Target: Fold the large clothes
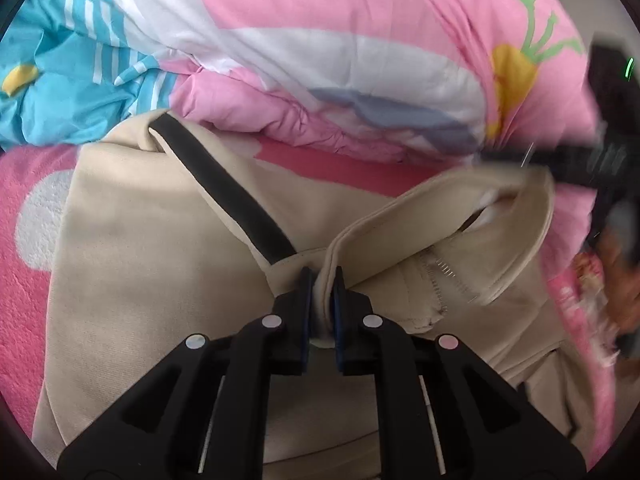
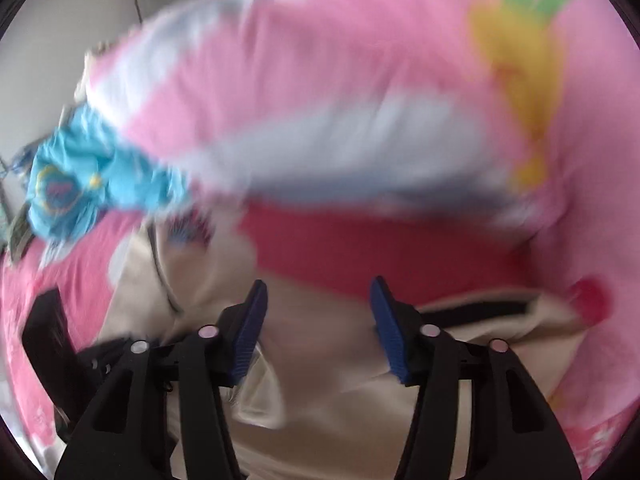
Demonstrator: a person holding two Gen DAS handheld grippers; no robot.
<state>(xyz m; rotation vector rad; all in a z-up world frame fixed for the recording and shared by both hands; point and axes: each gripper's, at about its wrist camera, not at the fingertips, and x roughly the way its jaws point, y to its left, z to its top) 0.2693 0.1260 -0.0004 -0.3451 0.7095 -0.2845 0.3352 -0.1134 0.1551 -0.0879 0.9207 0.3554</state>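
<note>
- One beige fabric garment with a black stripe (image 1: 132, 236) lies spread on the pink fleece bed cover (image 1: 28, 276), in front of one bunched pink, white and blue patterned quilt (image 1: 320, 52).
- One left gripper (image 1: 322, 280): jaws closed, pinching the garment's folded band edge.
- One right gripper (image 2: 318, 292): jaws apart, nothing pressed between the blue pads (image 2: 386, 320), above the garment.
- Left wrist view alone shows the pinch sharply; right wrist view is motion-blurred and alone shows a pale wall (image 2: 80, 8).
</note>
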